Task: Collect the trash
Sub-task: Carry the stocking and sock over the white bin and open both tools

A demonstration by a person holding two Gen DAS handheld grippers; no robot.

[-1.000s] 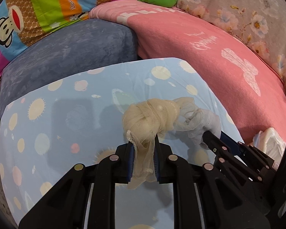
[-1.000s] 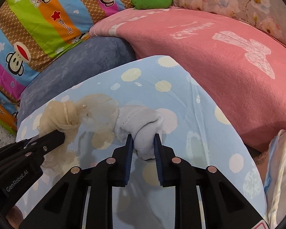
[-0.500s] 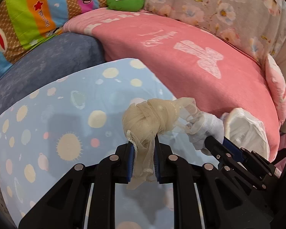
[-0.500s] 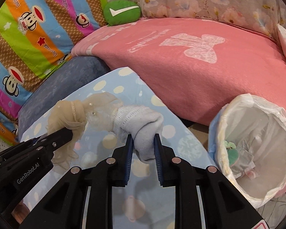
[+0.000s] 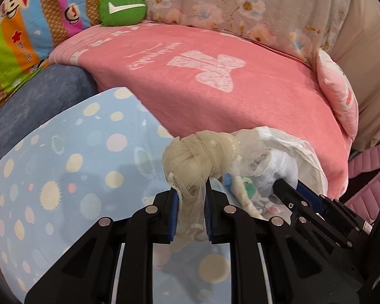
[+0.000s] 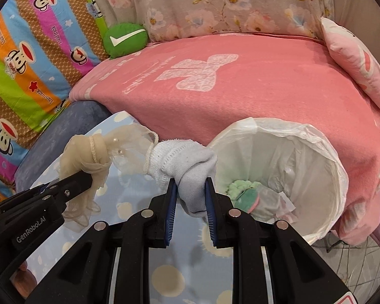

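Both grippers clamp a knotted cloth bundle (image 6: 149, 157) beside the lined bin (image 6: 324, 157)

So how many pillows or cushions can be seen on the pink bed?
2: a green cushion at the bed's far left corner, and a pink pillow at its right edge. Others may be hidden.

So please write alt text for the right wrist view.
The right gripper pinches a white sock joined to beige mesh fabric held by the left gripper, beside a white-lined trash bin. Behind lies a pink blanket.
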